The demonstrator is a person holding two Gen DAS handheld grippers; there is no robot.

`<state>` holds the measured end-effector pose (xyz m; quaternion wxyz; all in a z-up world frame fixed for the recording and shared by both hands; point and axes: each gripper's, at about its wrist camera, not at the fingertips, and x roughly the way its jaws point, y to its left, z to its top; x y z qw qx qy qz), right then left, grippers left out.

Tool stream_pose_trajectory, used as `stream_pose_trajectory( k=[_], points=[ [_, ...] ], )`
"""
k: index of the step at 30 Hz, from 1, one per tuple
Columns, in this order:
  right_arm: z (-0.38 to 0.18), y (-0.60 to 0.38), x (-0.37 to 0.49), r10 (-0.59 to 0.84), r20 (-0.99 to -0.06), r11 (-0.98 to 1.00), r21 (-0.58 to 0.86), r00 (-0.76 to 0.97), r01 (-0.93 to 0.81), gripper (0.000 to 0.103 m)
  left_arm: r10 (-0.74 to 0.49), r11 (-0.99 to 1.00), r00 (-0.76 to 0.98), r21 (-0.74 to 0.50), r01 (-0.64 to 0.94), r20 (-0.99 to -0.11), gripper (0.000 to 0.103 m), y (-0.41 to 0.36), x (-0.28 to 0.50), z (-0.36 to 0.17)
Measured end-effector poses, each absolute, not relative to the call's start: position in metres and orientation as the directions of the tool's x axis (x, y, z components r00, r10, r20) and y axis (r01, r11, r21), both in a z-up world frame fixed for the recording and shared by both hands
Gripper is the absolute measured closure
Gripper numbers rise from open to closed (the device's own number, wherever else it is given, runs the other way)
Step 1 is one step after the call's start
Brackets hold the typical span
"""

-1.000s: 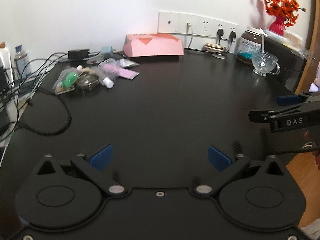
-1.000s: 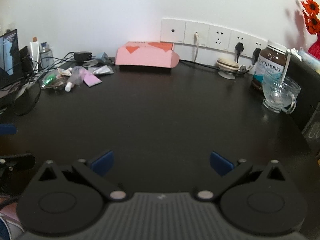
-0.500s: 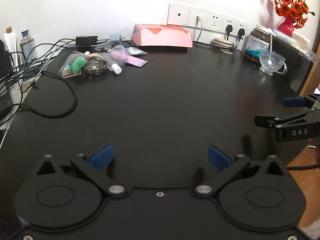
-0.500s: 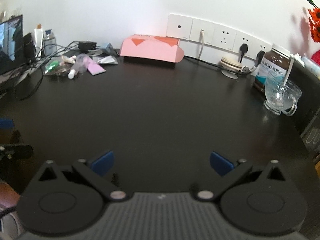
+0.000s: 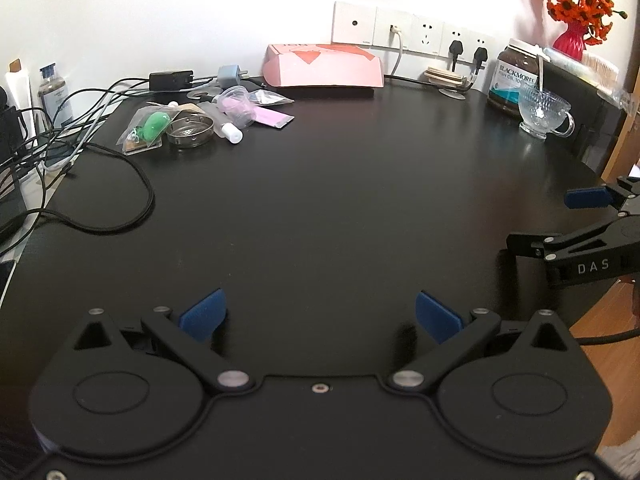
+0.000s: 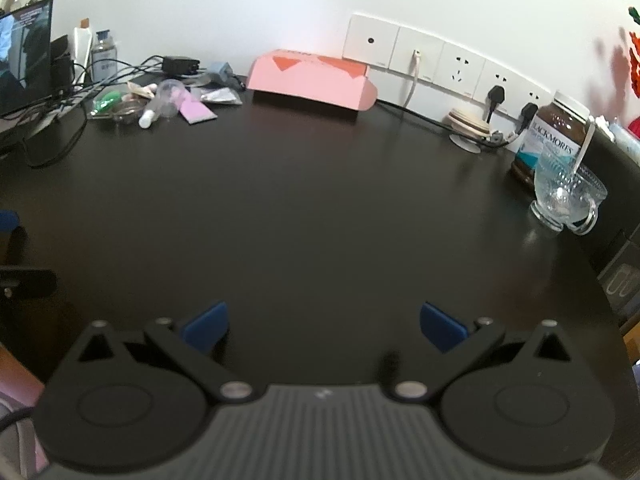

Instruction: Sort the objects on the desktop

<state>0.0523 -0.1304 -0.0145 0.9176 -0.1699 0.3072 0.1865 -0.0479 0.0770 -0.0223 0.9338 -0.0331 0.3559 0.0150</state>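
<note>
Left wrist view: left tool [image 5: 319,314], blue pads spread wide, released and empty, low over the near part of the black bench [image 5: 320,208]. Right tool [image 5: 576,220] at the right edge of this view, seen side-on, also spread and empty.

Items to sort, grouped at the far left of the bench:
- green item in a clear bag [image 5: 150,126]
- round metal strainer [image 5: 189,131], just beside the bag
- small white-capped tube [image 5: 229,132]
- clear lidded cup [image 5: 236,104] with pink contents
- purple sachet [image 5: 272,118]
- silver packet [image 5: 266,98]

Other stock: pink box [image 5: 322,66] against the wall, below the socket strip [image 5: 412,34]; black cables [image 5: 100,184] at the left edge; brown jar [image 5: 514,76] and glass cup [image 5: 542,110] with spoon, far right; red vase of orange flowers [image 5: 576,12] behind them.

Right wrist view: right tool [image 6: 324,322] released, nothing between its pads; centre of the bench bare; monitor [image 6: 24,56] at far left.
</note>
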Motion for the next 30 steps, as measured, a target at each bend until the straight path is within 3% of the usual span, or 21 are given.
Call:
stream_pose_trajectory(
  k=[30],
  points=[
    [-0.019,-0.147,0.066,0.293,-0.669,0.912,-0.019,0.683,-0.410,0.001,0.047,0.999,0.722,0.023,-0.044,-0.690,0.000,0.065,-0.045,-0.024]
  ],
)
